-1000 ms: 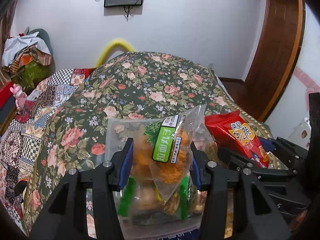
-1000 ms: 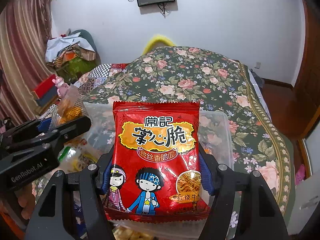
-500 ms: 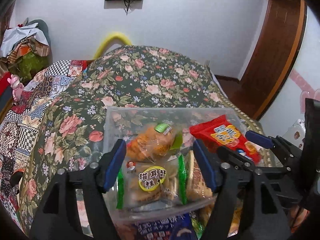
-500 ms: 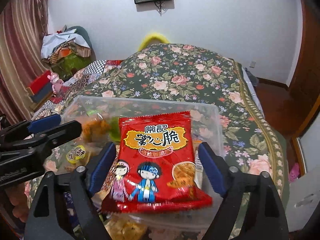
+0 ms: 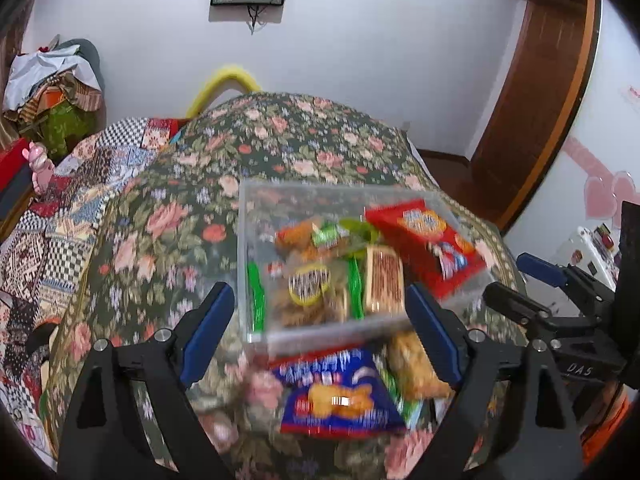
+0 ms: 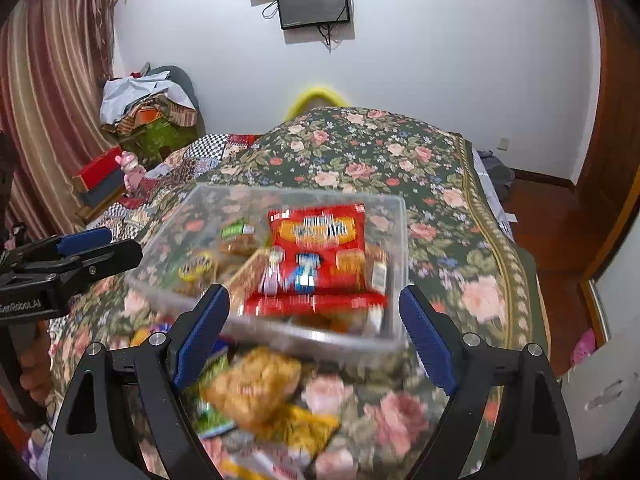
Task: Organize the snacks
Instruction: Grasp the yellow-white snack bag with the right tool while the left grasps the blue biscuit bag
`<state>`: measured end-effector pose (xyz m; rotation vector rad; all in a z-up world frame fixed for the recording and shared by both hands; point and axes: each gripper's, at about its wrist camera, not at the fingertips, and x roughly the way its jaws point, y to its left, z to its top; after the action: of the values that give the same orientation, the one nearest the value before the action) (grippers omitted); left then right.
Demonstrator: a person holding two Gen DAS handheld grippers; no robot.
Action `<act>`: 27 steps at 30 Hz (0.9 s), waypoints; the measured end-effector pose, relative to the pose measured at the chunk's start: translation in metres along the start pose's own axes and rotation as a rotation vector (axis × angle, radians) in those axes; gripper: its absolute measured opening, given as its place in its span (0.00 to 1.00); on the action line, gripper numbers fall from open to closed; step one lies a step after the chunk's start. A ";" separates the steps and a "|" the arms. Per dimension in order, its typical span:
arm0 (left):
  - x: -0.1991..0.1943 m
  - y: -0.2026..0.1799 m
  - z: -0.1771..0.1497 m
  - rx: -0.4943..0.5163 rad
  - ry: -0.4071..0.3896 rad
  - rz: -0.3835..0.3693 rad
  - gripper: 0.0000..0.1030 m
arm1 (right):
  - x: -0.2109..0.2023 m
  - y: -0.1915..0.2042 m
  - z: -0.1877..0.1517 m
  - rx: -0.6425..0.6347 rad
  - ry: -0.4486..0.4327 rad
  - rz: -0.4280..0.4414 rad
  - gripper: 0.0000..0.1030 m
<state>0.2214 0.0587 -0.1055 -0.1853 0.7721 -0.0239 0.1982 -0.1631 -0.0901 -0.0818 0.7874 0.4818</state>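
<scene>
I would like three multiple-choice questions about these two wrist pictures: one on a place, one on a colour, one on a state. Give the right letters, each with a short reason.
1. Where does the red noodle-snack packet lie?
A. inside the clear plastic box
B. on the floor
C. between gripper fingers

2. What colour is the triangular snack bag lying on the flowered bedspread in front of the box?
A. white
B. blue
C. black

3. In what state is the right gripper?
A. shut on the red packet
B. shut on the box
C. open, holding nothing

Answers:
1 A, the box walls surround the packet.
2 B, its wrapper is blue with an orange picture.
3 C, its blue pads stand wide apart, with nothing between them; the left gripper is the same.
</scene>
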 end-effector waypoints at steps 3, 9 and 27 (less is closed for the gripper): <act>0.000 0.000 -0.018 0.004 0.041 -0.014 0.86 | -0.002 -0.002 -0.015 0.011 0.025 0.002 0.84; 0.004 -0.003 -0.048 0.005 0.100 -0.027 0.86 | 0.011 0.000 -0.054 0.013 0.124 0.000 0.84; 0.059 -0.015 -0.074 0.021 0.212 -0.009 0.85 | 0.048 0.001 -0.089 0.005 0.233 0.022 0.68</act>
<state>0.2125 0.0267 -0.1954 -0.1681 0.9816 -0.0606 0.1680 -0.1652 -0.1863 -0.1265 1.0185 0.4967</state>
